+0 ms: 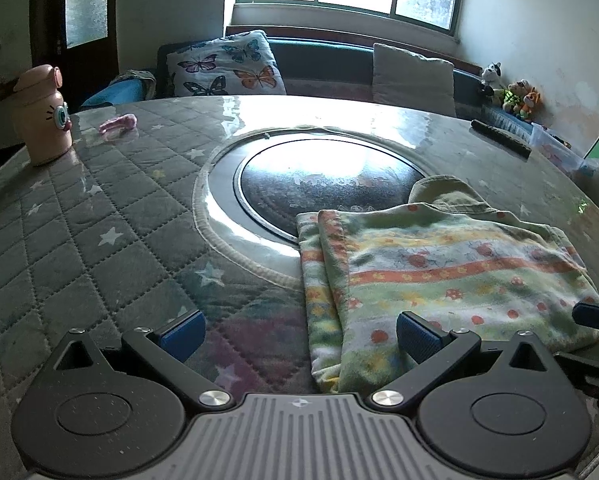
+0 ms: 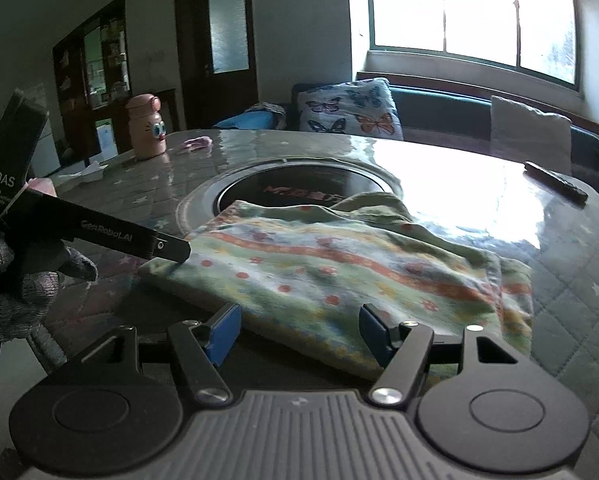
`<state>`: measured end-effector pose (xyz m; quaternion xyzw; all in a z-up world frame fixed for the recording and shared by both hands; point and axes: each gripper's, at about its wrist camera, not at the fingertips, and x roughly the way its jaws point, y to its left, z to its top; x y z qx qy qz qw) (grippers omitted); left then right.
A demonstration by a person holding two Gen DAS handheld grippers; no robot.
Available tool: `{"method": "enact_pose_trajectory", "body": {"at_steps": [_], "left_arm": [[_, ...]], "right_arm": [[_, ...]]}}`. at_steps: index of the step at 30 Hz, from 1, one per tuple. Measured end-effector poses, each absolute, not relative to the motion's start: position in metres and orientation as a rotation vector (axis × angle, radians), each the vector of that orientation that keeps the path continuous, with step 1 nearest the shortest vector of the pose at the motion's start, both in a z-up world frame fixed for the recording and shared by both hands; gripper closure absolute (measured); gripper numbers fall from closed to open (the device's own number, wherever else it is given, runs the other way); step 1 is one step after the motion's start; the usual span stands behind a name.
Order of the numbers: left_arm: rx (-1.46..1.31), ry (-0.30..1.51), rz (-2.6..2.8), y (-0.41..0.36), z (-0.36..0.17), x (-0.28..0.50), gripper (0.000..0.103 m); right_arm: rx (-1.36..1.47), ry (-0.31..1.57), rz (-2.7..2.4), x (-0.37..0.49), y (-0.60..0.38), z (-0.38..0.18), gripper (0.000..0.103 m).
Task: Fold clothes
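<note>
A folded garment (image 1: 439, 272) with green, orange and white flowered stripes lies on the round table, partly over the dark centre disc. It also shows in the right wrist view (image 2: 339, 272). An olive garment (image 1: 443, 192) lies under its far edge. My left gripper (image 1: 299, 334) is open and empty, with the garment's near left corner between its fingers. My right gripper (image 2: 297, 330) is open and empty, just above the garment's near edge. The left gripper's arm (image 2: 99, 232) shows at the left of the right wrist view, its tip at the garment's corner.
A pink bottle (image 1: 43, 116) stands at the far left of the quilted table cover (image 1: 99, 220). A pink hair clip (image 1: 119, 123) lies near it. A dark remote (image 1: 499, 138) lies at the far right. A sofa with a butterfly cushion (image 1: 227, 66) is behind.
</note>
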<state>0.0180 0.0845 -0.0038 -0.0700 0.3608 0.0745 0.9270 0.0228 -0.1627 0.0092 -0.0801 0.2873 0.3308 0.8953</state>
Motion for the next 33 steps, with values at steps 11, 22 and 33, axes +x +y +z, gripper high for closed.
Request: {"method": "enact_pose_trajectory", "body": {"at_steps": [11,22,33], "left_arm": [[-0.156,0.725,0.155,0.088,-0.002,0.011,0.0],[-0.15,0.717,0.146,0.089,0.004,0.017,0.0],[-0.207,0.715,0.15,0.107,0.012,0.033,0.0]], "right_arm": [[-0.232,0.58,0.706,0.019,-0.144,0.008,0.036],[-0.298,0.569,0.752,0.014,-0.129,0.007,0.036],[-0.461,0.52,0.876,0.006,-0.087,0.006,0.04]]}}
